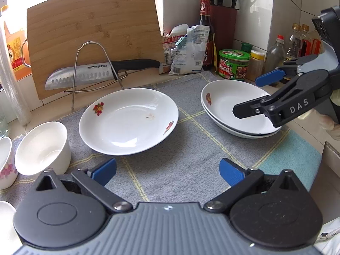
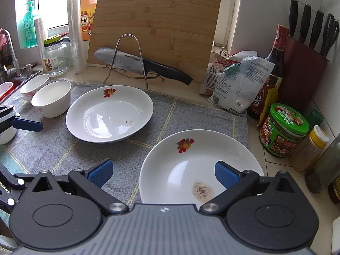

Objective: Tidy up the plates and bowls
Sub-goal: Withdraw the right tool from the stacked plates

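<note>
**Grey cloth, white plates, both grippers spread**

Grey woven cloth [image 1: 170, 170] with pale yellow lines covers the counter, with a teal patch at its near right corner. On it lie a single white plate [image 1: 128, 121] with a red fruit print and, to its right and well apart, a stack of plates [image 1: 238, 108] of the same pattern. White bowls [image 1: 42, 148] stand at the cloth's left edge. Behind, a bamboo cutting board [image 1: 93, 31] leans against the window, and a knife [image 1: 99, 73] lies across a wire rack [image 1: 93, 68] in front of it. A crumpled bag [image 1: 189, 51], a dark bottle [image 1: 206, 31], a green-lidded jar [image 1: 233, 65] and a knife block [image 1: 223, 21] line the tiled corner.

The left gripper [image 1: 167, 170] hovers over the cloth just short of the single plate, its blue pads wide apart and holding nothing. The right gripper [image 1: 246, 96] reaches over the stack, jaws spread, one finger above the top plate's bowl; whether it touches cannot be told.

Only the right wrist view shows a sink [image 2: 12, 80] at far left, a green soap bottle [image 2: 29, 27], a glass jar [image 2: 55, 55] and a brownish smear in the top plate [image 2: 199, 165]. There the right gripper [image 2: 163, 175] straddles that plate's left rim. Only the left wrist view shows the second plate beneath the top one.
</note>
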`<state>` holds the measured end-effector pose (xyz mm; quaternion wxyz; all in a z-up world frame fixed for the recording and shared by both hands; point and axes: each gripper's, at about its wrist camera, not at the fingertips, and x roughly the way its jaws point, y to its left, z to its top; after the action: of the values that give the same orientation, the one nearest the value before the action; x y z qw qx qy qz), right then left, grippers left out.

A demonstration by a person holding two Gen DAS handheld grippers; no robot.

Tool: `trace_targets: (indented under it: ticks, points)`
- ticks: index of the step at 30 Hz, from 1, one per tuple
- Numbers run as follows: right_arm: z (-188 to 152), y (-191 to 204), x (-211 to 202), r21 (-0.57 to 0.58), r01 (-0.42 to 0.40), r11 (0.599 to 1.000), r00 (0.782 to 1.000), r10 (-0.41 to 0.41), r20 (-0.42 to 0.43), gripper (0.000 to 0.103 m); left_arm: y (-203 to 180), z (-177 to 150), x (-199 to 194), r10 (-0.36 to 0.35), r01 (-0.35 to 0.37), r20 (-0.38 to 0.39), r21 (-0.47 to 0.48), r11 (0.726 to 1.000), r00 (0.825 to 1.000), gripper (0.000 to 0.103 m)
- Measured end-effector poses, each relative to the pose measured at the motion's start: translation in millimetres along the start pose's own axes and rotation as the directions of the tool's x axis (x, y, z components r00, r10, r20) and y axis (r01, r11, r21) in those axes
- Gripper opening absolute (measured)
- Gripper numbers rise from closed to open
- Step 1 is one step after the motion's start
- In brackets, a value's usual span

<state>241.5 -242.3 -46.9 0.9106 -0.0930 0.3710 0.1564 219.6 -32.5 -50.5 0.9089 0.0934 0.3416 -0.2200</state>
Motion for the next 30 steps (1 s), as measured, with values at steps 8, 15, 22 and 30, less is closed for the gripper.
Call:
trace_targets:
  ticks: [8,15,22,30]
  points:
    - [10.4,68.1,7.4,0.046,0.101,0.994,0.995,-0.100,-0.014,0.103,55.5,-10.0,-24.8,-0.052,0.050,0.054,0.048,0.998,0.997,0.102]
    - [12.3,124.0,25.9,0.010,0.150,0.989,0.987,-0.149,-0.064,0.103,99.2,-14.3,-34.7,-0.042,0.037,0.066,0.067,0.997,0.997,0.102]
    - [17.8,134.5,57.4,0.007,0.129,0.992,0.986,-0.128,-0.110,0.103,116.3,-11.2,-34.8,-0.037,0.036,0.047,0.020,0.999,0.998,0.102]
    - [14.9,125.9,88.1,0.025,0.101,0.995,0.988,-0.098,-0.119,0.103,117.8,10.2,-26.4,-0.008,0.008,0.004,0.054,0.998,1.000,0.102]
